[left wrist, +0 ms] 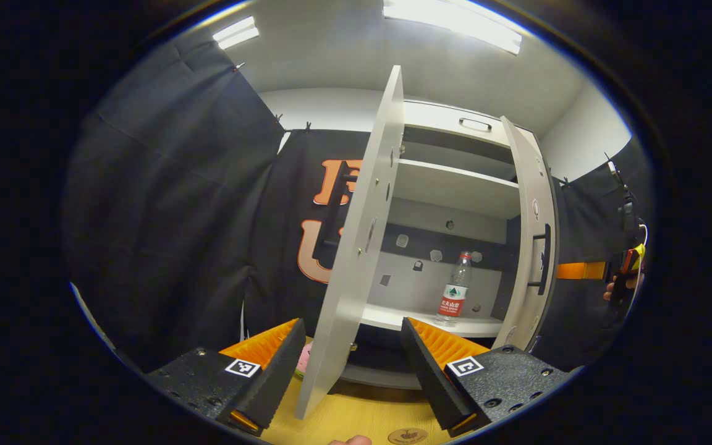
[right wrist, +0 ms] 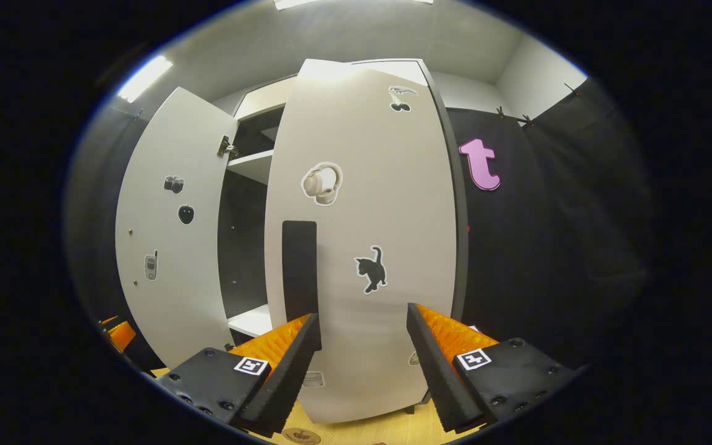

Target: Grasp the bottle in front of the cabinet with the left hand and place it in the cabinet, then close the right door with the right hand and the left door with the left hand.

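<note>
Bottle (left wrist: 454,289) stands on cabinet shelf (left wrist: 430,320), ahead of the released, empty left tool (left wrist: 352,364). Right tool (right wrist: 362,352), also released, faces the half-shut right door (right wrist: 362,247); left door (left wrist: 356,247) open.

Ceiling light strips (left wrist: 452,25) above black cloth walls (left wrist: 170,204).

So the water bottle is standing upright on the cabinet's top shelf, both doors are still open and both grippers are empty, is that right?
Not quite: the water bottle stands upright on the lower shelf, not the top shelf, as the left gripper view shows. The rest holds: the left door and right door are not shut, and the left gripper and right gripper are open and empty.
</note>
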Available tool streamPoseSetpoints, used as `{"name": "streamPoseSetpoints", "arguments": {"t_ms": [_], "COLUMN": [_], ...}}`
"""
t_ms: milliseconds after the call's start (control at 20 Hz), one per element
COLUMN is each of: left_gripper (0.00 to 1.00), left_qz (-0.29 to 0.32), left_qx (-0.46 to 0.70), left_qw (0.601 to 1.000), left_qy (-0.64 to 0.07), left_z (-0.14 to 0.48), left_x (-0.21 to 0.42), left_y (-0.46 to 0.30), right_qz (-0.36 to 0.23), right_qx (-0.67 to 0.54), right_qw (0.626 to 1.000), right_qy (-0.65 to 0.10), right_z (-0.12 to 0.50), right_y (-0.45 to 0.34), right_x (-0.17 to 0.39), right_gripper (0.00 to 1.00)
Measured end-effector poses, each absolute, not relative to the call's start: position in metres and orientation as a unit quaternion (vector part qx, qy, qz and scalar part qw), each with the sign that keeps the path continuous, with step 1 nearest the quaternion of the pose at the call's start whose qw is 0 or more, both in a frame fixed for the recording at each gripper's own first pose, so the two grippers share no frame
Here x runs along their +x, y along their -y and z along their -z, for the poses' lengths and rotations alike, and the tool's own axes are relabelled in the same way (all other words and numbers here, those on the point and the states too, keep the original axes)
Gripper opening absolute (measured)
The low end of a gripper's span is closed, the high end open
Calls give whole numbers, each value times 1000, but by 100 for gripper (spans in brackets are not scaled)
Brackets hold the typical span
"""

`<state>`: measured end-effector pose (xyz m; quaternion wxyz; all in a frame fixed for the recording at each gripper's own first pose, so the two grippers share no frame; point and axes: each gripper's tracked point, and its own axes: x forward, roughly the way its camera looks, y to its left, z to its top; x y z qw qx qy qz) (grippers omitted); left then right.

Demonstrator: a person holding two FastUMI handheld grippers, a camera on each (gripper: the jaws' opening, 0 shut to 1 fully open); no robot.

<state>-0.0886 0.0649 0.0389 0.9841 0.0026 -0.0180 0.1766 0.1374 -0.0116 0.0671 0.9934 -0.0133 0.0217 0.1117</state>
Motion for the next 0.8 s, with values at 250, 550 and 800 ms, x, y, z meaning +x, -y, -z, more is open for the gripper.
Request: {"name": "streamPoseSetpoints", "arguments": {"t_ms": [250,550,800], "left_gripper": [97,94,94], "left_qz": [-233,-297,-301], "left_qx": [5,-11,-14], "left_qw": [971,952,951], "left_qy": [50,69,76], "left_z": [-60,-78,-95], "left_x": [-106,-119,-107], "left_y": [-105,-161,-190], "right_qz": [-117,-117,-110], "right_qx": [-10,-10,-10], "right_qw": [992,992,993], "right_qy": [-34,-40,-34], "right_z": [-57,-53,-52], "right_y": [0,-10,-15], "right_x": [152,168,174], "right_gripper": [95,94,94]}}
